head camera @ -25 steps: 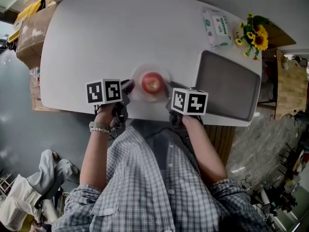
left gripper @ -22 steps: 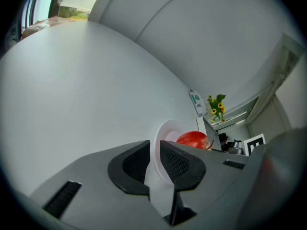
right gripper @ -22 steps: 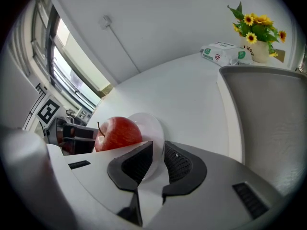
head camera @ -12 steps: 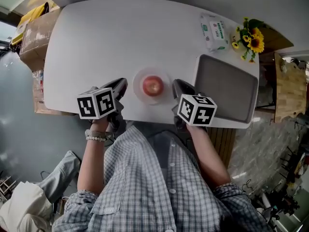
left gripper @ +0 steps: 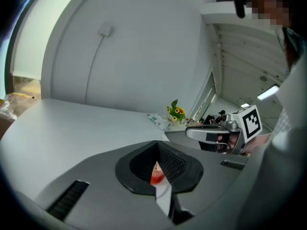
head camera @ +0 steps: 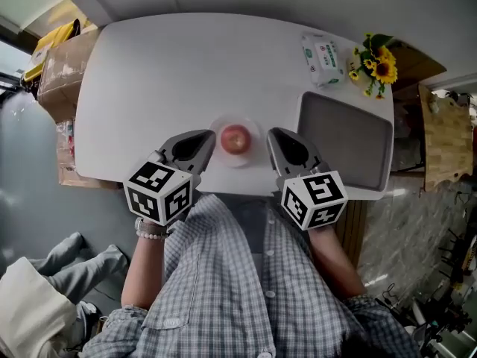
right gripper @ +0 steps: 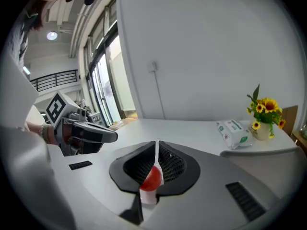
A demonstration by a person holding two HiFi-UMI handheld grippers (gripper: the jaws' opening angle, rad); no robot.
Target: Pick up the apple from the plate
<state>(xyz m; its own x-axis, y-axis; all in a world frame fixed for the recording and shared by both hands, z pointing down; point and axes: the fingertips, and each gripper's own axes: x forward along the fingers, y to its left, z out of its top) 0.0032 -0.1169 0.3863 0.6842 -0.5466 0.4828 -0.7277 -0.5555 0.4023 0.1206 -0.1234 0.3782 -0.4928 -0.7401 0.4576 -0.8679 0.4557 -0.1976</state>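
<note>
Apple (head camera: 235,138) is on the plate (head camera: 238,160), not picked up. The plate sits at the 6 o'clock edge of the white worktop (head camera: 171,73), right in front of the person.

Left gripper (head camera: 211,138): jaws clenched, nothing in them. Its own view shows the pads together, with a sliver of red apple visible through the gap behind them, further off. In the head view its tip is just off the plate at 9 o'clock. I can't see contact with the apple.

Right gripper (head camera: 272,135): jaws clenched too, also empty. Its own view shows the same thing: pads closed to a thin slit, with the apple and plate seen past them on the worktop. Its tip is just off the plate at 3 o'clock.

The two grippers flank the plate, both angled in toward 12 o'clock. Their marker cubes are at 7 and 5 o'clock of the plate, over the person's checked shirt (head camera: 231,289). Each gripper view shows the other gripper alongside.

Rest of the worktop, taken from the plate:
- grey tray (head camera: 346,136) at 3 o'clock, near
- wipes pack (head camera: 319,51) at 1 o'clock, well apart
- sunflowers (head camera: 376,67) at 2 o'clock, near the far right corner

A cardboard box (head camera: 63,69) sits off the worktop at 10 o'clock.
</note>
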